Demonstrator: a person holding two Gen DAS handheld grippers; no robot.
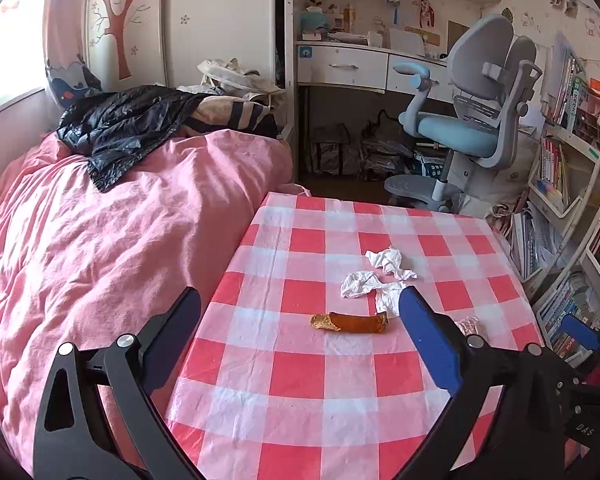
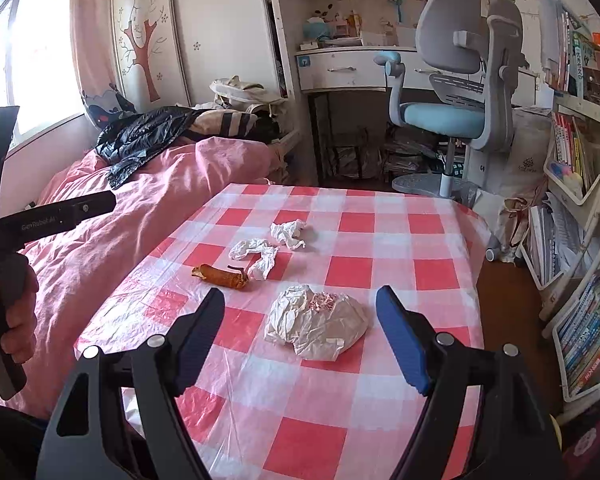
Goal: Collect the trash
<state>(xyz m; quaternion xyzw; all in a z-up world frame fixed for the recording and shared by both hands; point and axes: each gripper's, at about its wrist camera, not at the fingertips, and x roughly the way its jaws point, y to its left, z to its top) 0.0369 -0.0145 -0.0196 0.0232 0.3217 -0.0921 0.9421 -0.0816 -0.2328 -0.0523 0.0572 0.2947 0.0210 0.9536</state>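
Both my grippers, left (image 1: pixel 300 312) and right (image 2: pixel 300 312), hang spread wide over the checkered table (image 2: pixel 380 408), gripping nothing. Crumpled bag (image 2: pixel 318 326) sits between the right fingers, untouched; tissues (image 2: pixel 266 248) and a brown scrap (image 2: pixel 220 276), possibly peel, lie beyond it.

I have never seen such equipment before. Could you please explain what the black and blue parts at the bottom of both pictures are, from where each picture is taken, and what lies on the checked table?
Each picture comes from a camera mounted on a hand-held two-finger gripper, looking along its fingers. One shows the left gripper, the other the right gripper; a hand holds the left tool. Both stand open and hold nothing. On the checked table lie two crumpled tissues, a brown food scrap and a crumpled wrapper.
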